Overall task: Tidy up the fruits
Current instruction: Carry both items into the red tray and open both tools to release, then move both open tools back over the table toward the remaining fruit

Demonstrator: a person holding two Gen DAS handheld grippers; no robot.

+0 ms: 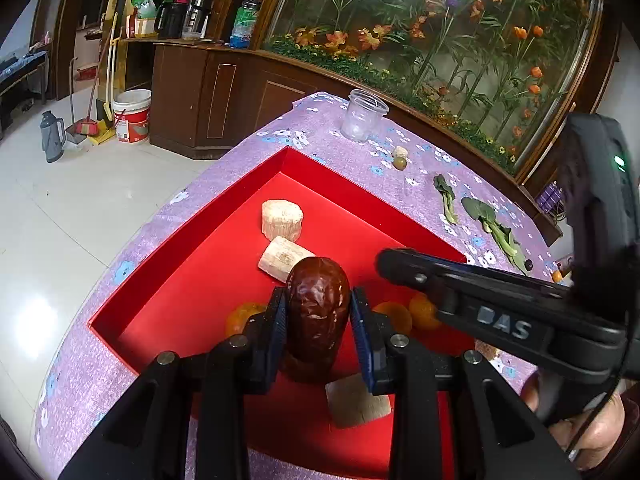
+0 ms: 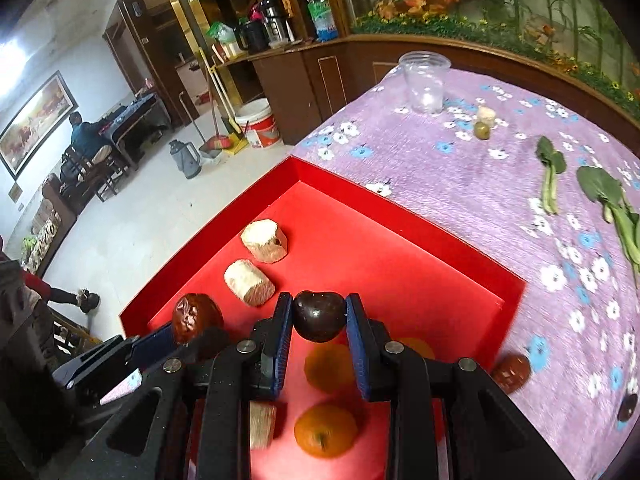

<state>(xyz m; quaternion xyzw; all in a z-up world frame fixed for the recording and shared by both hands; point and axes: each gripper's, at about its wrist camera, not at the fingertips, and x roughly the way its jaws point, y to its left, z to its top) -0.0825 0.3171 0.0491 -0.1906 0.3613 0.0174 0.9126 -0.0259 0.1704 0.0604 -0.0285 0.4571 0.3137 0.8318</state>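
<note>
Closest to the left wrist camera, the left gripper (image 1: pixel 318 320) pinches a wrinkled dark red-brown jujube (image 1: pixel 316 312) between its blue-padded fingers (image 1: pixel 276 332), holding it upright above the near part of the shallow red cardboard tray (image 1: pixel 192 236). Just below and right of that grip lies a pale cut chunk of peeled fruit (image 1: pixel 356 400) on the tray floor. From the right wrist camera, the right gripper (image 2: pixel 319 316) clamps a glossy, nearly black round plum (image 2: pixel 319 315) between its own blue pads, hanging over the tray's near half, with the left gripper and its jujube (image 2: pixel 196 317) just beside it, toward the tray's left wall. Under the right gripper sit small orange mandarins (image 2: pixel 325 430), one near the front, others partly hidden behind the fingers.

Farther in, two more pale fruit chunks (image 2: pixel 264 240) lie close together near the left side. The tray's far corner and right half show bare red floor, bounded by low upright walls.

Beyond the right wall, on the purple flowered tablecloth (image 2: pixel 460 184), a second reddish jujube (image 2: pixel 511 372) rests just outside the tray. Well apart, green leafy stalks (image 2: pixel 600 196) lie to the right; a small green fruit (image 2: pixel 482 131) and a clear plastic cup (image 2: pixel 425 80) stand near the table's far edge.
</note>
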